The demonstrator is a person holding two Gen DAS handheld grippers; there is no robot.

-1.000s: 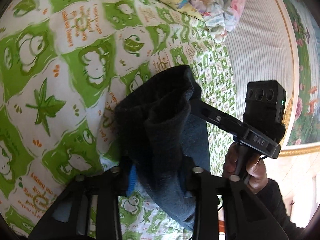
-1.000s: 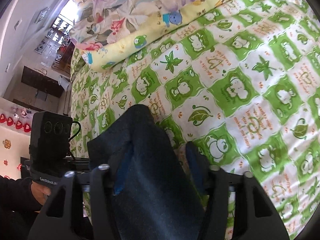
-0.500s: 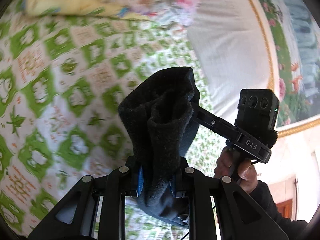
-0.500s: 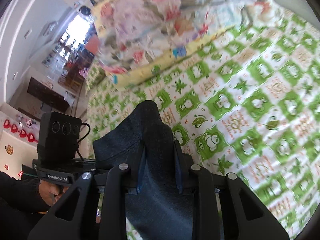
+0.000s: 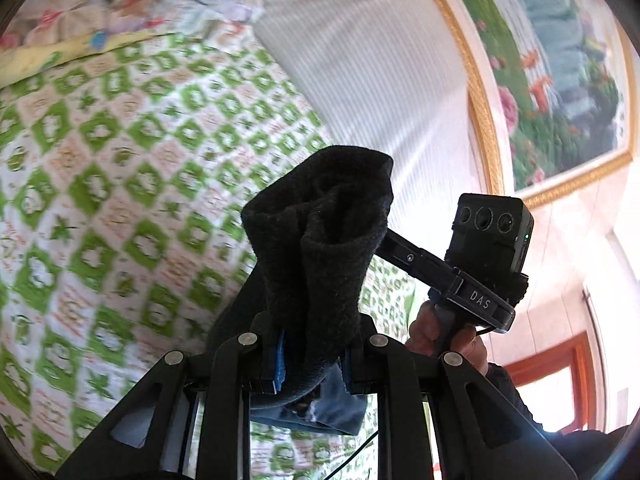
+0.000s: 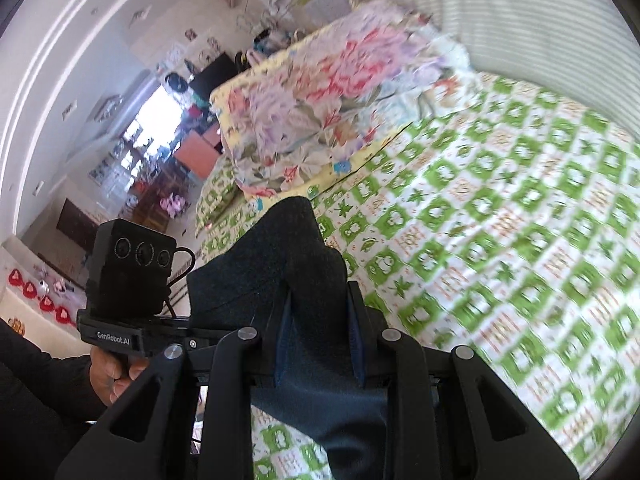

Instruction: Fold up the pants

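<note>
Dark pants [image 5: 320,248] hang bunched above a green-and-white patterned bedspread [image 5: 100,208]. My left gripper [image 5: 312,364] is shut on a thick wad of the dark cloth, with a bluer denim layer hanging below its blue pads. In the right wrist view the same pants [image 6: 280,272] rise as a dark peak, and my right gripper [image 6: 318,344] is shut on them. The right gripper's body [image 5: 486,256] shows in the left wrist view, held by a hand [image 5: 444,328]. The left gripper's body [image 6: 128,280] shows in the right wrist view, also held by a hand. Both pinch the same edge close together.
A floral quilt [image 6: 320,100] and yellow blanket lie heaped at the far end of the bed. A white striped headboard [image 5: 360,60] stands beside it, with a gold-framed painting [image 5: 560,60] on the wall. Furniture and a bright doorway [image 6: 160,120] lie beyond the bed.
Both grippers have lifted the pants well up off the bedspread, which now looks farther away. The right gripper's jaws closed in onto the cloth; the left stayed clamped.
</note>
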